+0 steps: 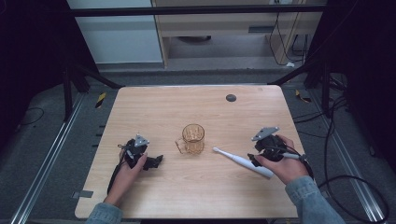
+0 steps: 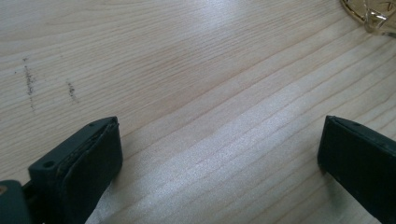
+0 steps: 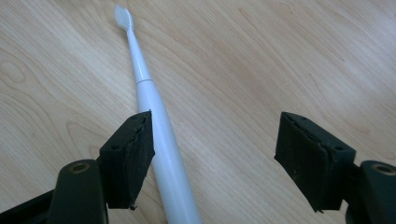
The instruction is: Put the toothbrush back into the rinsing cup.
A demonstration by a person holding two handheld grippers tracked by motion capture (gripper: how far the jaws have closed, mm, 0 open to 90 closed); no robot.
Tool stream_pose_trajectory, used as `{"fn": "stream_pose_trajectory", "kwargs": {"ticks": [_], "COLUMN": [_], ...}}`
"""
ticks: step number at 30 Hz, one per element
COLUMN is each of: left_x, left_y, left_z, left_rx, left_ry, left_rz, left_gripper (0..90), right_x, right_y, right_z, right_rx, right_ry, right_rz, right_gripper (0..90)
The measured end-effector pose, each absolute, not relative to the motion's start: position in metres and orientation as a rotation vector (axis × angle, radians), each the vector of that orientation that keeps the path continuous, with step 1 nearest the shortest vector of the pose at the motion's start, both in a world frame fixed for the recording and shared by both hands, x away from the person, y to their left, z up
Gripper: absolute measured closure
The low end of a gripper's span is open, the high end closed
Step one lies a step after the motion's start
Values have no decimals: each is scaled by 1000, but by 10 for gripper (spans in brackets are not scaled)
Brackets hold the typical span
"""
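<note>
- On the desk (image 1: pixel 154 105), right of centre, a white electric toothbrush (image 1: pixel 243 162) lies flat, brush head toward the amber glass mug (image 1: pixel 192 138).
- Right tongs (image 3: pixel 212 154) part open, toothbrush between jaws beside one pad, not clamped.
- Left tongs (image 2: pixel 219 149) wide open, holding nothing, just left of the mug.

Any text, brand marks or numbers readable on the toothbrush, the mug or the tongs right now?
None readable.
White toothbrush: plain, no print showing.
Amber glass mug: only a moulded pattern, no lettering.
Left tongs and right tongs: black pads, no markings.
Table: bare wood grain, no label.
</note>
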State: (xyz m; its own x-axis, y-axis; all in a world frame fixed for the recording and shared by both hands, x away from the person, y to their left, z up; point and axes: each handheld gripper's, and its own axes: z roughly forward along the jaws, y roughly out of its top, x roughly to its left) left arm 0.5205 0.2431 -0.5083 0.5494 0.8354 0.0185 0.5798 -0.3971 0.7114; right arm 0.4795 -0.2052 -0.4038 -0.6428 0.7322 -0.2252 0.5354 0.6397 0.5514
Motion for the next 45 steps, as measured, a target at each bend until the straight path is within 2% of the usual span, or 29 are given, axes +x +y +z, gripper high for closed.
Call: {"fn": "stream_pose_trajectory", "kwargs": {"ticks": [8, 16, 27, 32, 36, 45], "left_x": [526, 527, 530, 532, 533, 533], "left_y": [239, 238, 237, 235, 235, 235], "left_z": [-508, -508, -508, -508, -508, -508], "left_rx": [2125, 2125, 2126, 2123, 2123, 2124], "left_ry": [1126, 1127, 1125, 1130, 1131, 1131], "left_rz": [497, 494, 491, 493, 492, 494], "left_gripper": [0, 0, 0, 0, 0, 0], "right_x": [489, 493, 496, 497, 503, 511], "right_y": [-206, -203, -190, -188, -189, -180], "right_z": [-404, -413, -433, -430, -427, -435], "right_rx": [1037, 1061, 1071, 1065, 1077, 1054], "right_ry": [2493, 2539, 2577, 2561, 2556, 2612], "right_rz": [558, 503, 457, 430, 417, 409], "right_gripper": [329, 292, 473, 511, 514, 461]}}
